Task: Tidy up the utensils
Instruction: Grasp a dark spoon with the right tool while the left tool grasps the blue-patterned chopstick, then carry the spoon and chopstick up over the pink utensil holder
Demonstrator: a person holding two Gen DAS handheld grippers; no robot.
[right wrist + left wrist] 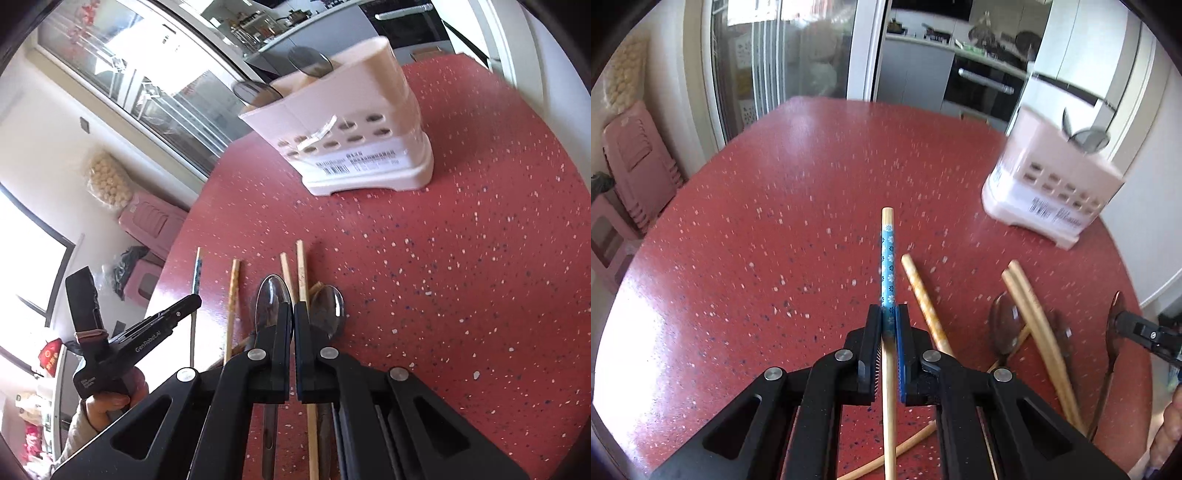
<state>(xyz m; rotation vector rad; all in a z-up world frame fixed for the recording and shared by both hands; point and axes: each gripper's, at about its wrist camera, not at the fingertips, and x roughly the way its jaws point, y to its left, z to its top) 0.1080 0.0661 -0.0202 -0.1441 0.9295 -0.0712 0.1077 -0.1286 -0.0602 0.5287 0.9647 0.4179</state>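
The pink utensil holder is blurred. The blue chopstick is cut off by the bottom edge, behind the left gripper.

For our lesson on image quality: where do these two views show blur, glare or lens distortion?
Left wrist view: the pink utensil holder is motion-blurred, glare whitens the red table at left, and the round fisheye frame bends the table edge. Right wrist view: the holder is slightly soft, and the windows are overexposed.

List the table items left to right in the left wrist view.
Blue-patterned chopstick in the left gripper → speckled chopstick → plain chopstick pair → pink utensil holder → right gripper.
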